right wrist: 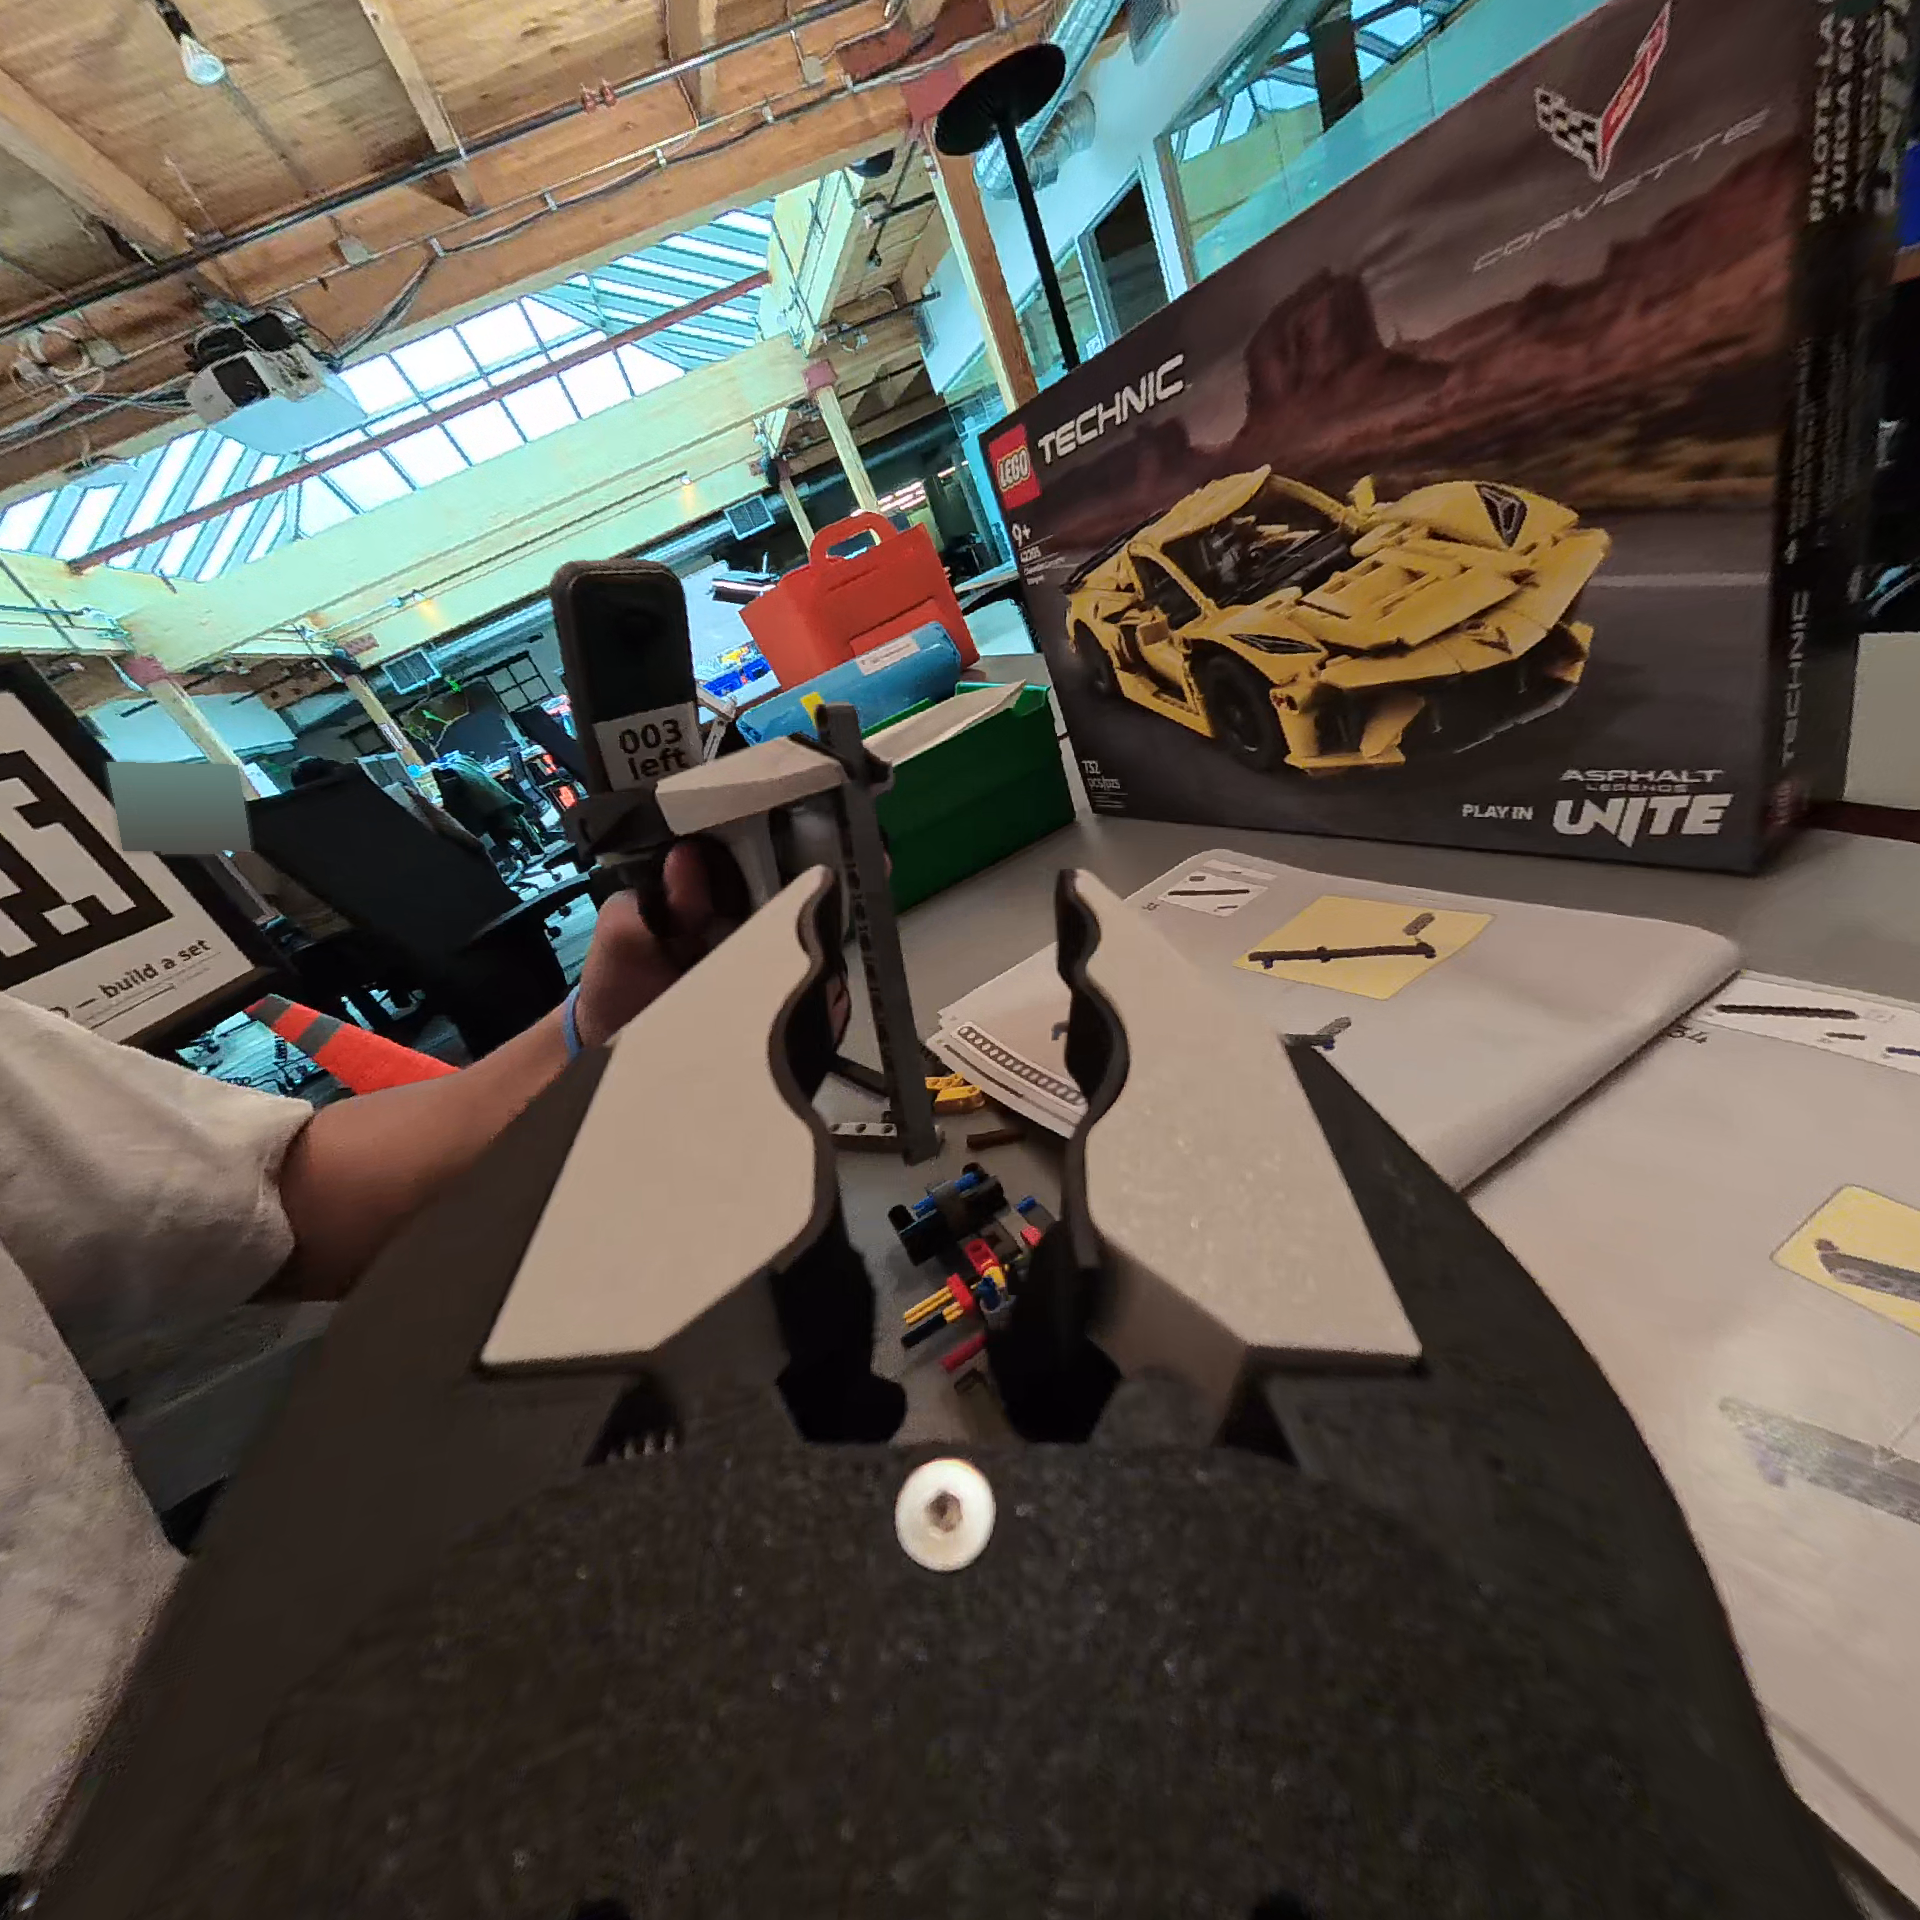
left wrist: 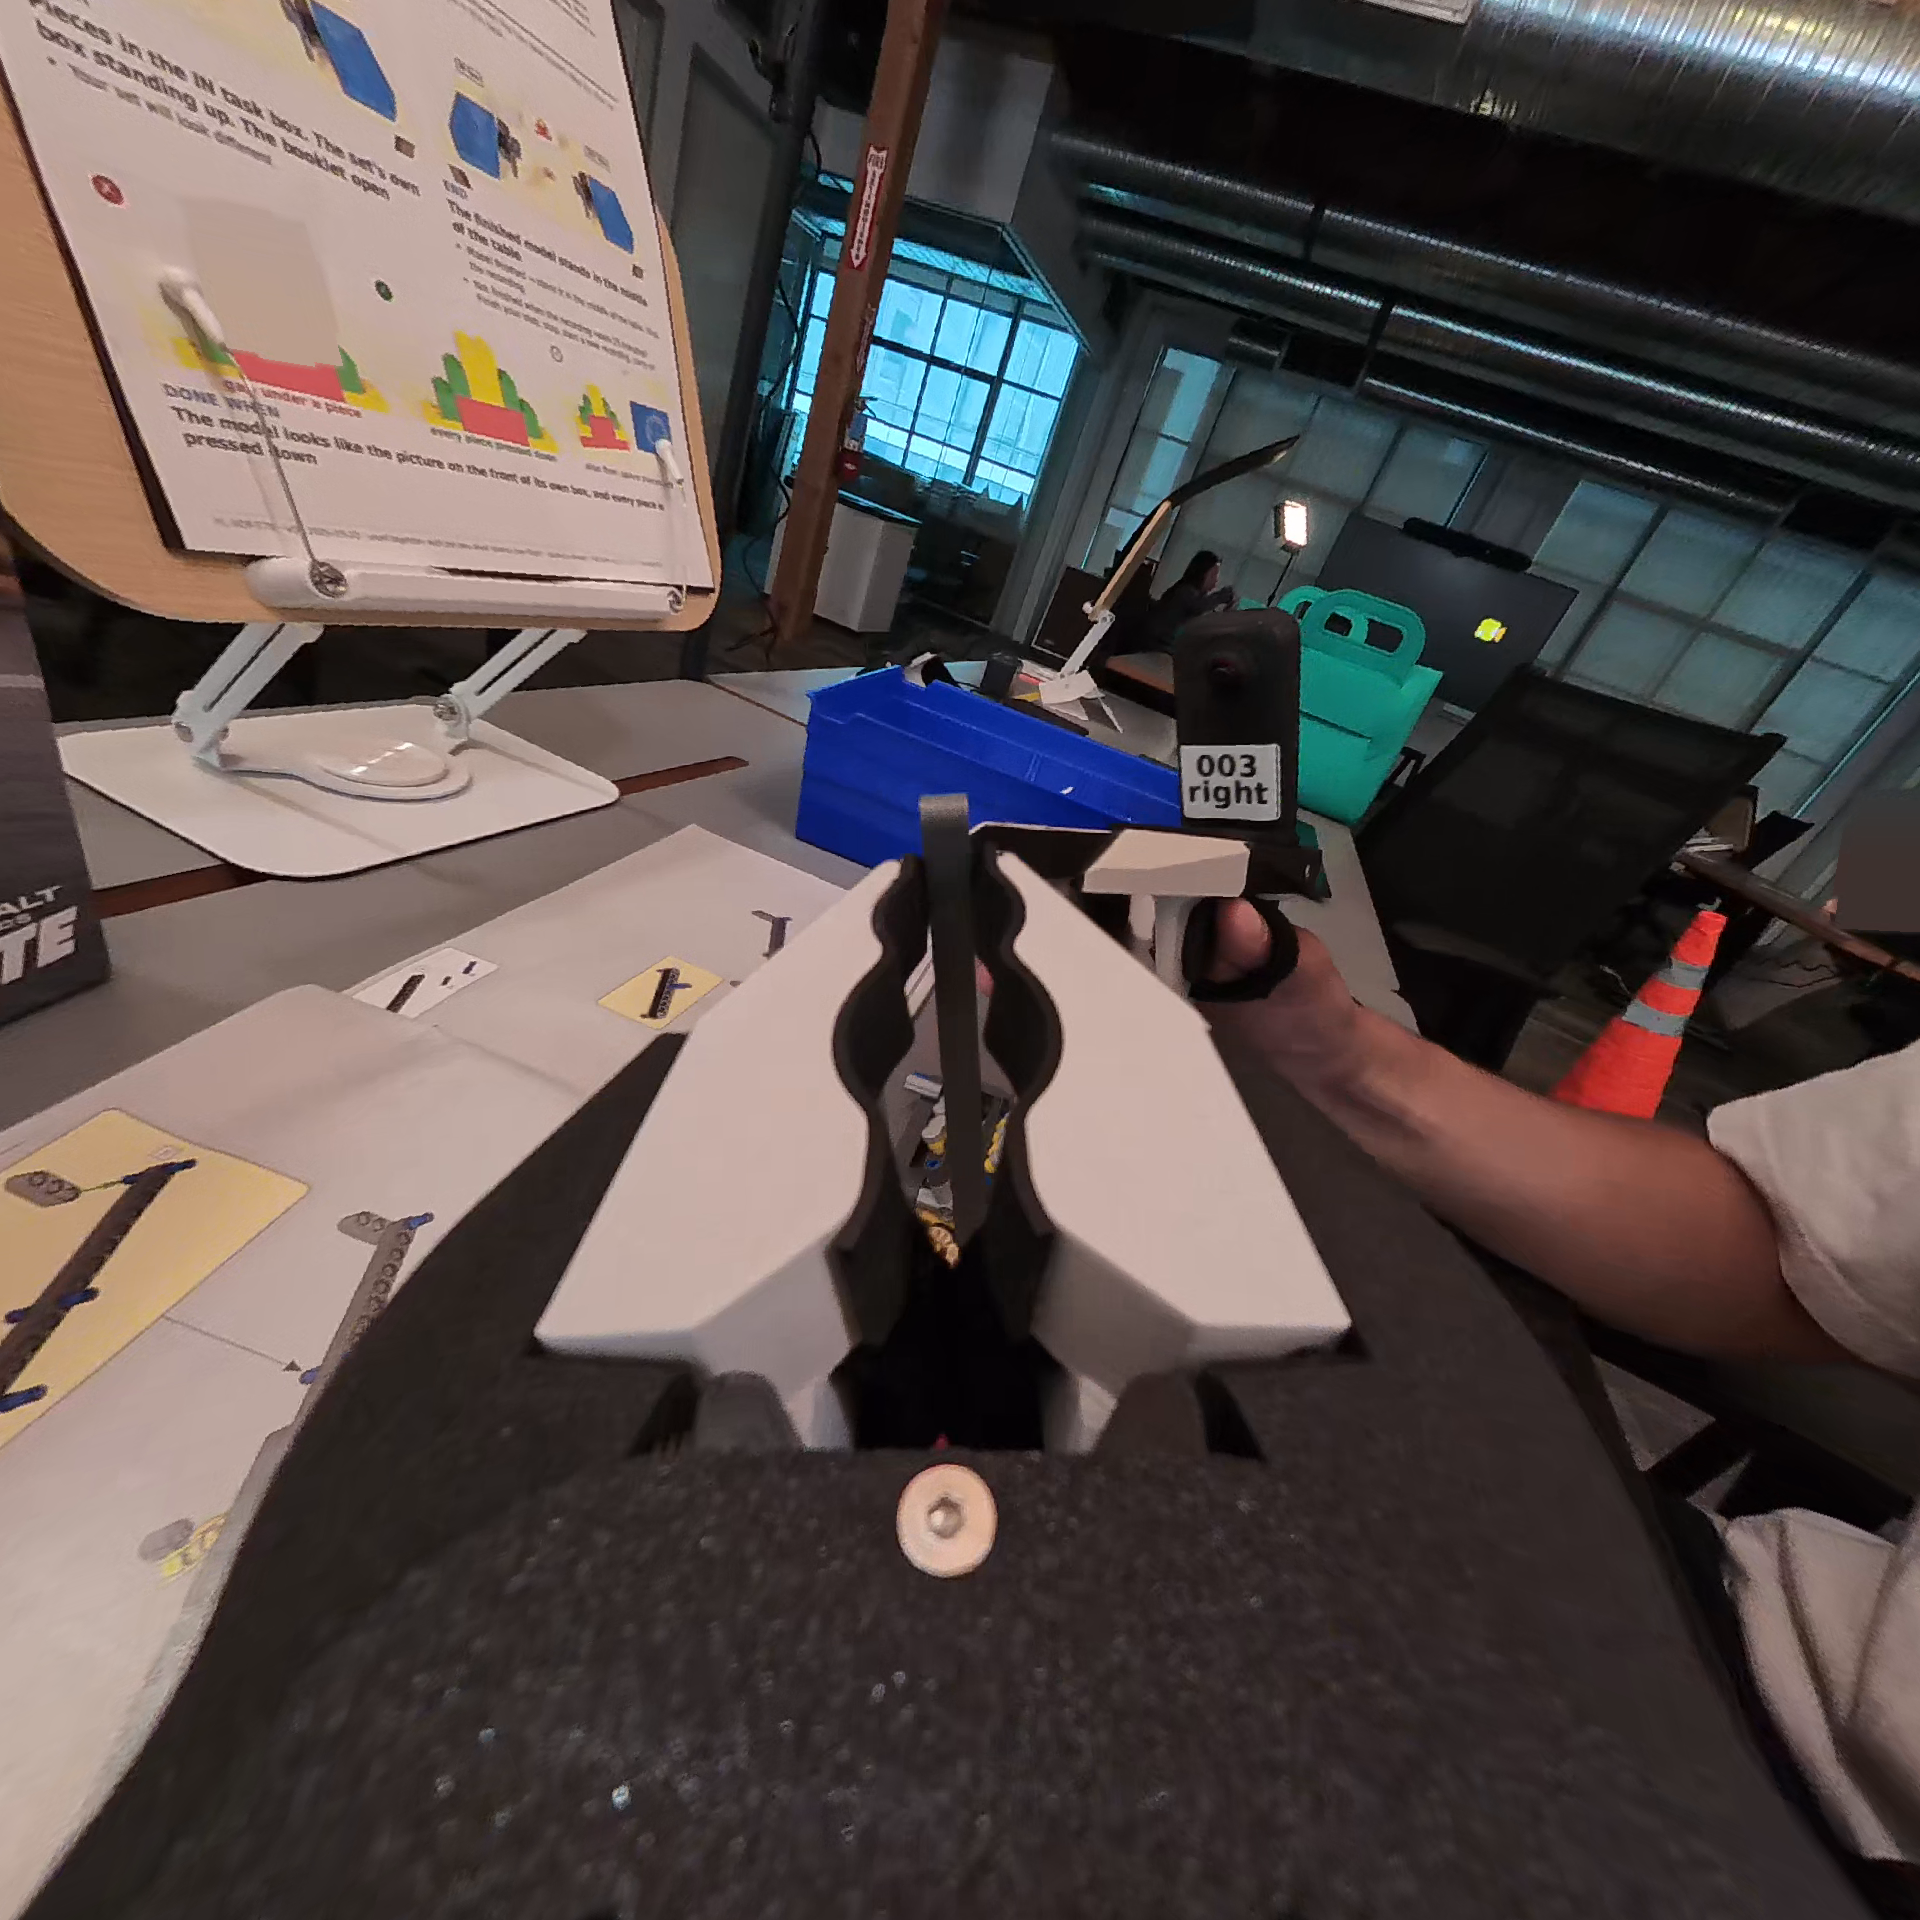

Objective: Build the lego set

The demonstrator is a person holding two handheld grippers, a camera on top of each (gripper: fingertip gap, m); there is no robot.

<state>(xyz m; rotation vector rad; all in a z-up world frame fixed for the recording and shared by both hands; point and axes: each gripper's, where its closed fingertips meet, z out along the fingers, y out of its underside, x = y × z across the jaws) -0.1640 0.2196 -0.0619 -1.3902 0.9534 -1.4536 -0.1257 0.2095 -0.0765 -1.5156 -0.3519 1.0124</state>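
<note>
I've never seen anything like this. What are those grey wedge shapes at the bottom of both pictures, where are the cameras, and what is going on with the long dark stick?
There is no robot here: a person holds a hand-squeezed gripper in each hand, and each gripper carries a camera looking forward along its two grey fingers. Those wedges are the fingers.

In the left wrist view, the left gripper is shut on a long dark grey beam, a piece of the set, standing upright. The right wrist view shows that same beam from the other side; the right gripper is open and holds nothing.

On the grey table lie open instruction booklets, a scatter of small coloured pieces, the set's box showing a yellow car, a blue bin and a green bin.
</note>
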